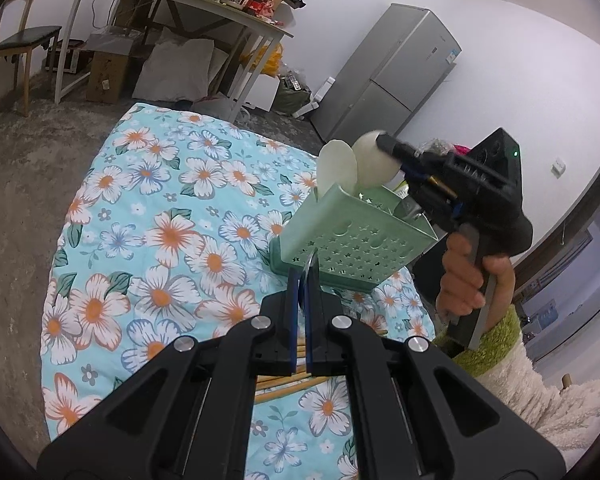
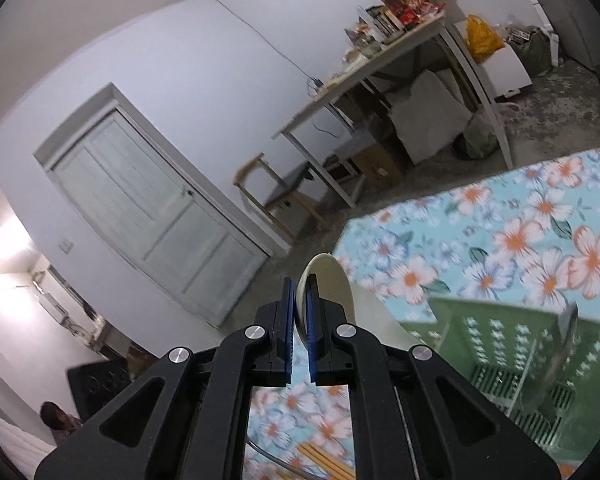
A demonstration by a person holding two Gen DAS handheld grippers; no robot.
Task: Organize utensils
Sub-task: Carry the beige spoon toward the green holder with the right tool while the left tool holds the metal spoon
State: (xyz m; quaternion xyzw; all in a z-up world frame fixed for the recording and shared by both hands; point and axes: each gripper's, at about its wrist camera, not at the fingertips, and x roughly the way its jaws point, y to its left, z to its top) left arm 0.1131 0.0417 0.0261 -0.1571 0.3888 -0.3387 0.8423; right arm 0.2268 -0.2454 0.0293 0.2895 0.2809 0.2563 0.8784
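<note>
Jaws of the left gripper (image 1: 303, 280) sit closed at lower centre of the left wrist view, pinching what looks like a thin clear rim or handle at the near edge of the green utensil caddy (image 1: 352, 240), though that piece is too slim to name with confidence. Behind them, at the bottom of the frame, a few wooden chopsticks (image 1: 288, 384) lie on the floral blanket (image 1: 160, 216). In the right wrist view, the right gripper (image 2: 302, 304) has its jaws nearly closed on the edge of a cream spoon (image 2: 332, 280), just above the caddy's open top. A second cream spoon (image 1: 338, 168) already stands in the caddy at centre right of the left view. Both spoons look like stiff, smooth melamine or ceramic: light, slippery, likely to chip if dropped, so a hold across the bowl's rim or the handle seems best. Perforated plastic suggests the caddy is light and tips easily.
</note>
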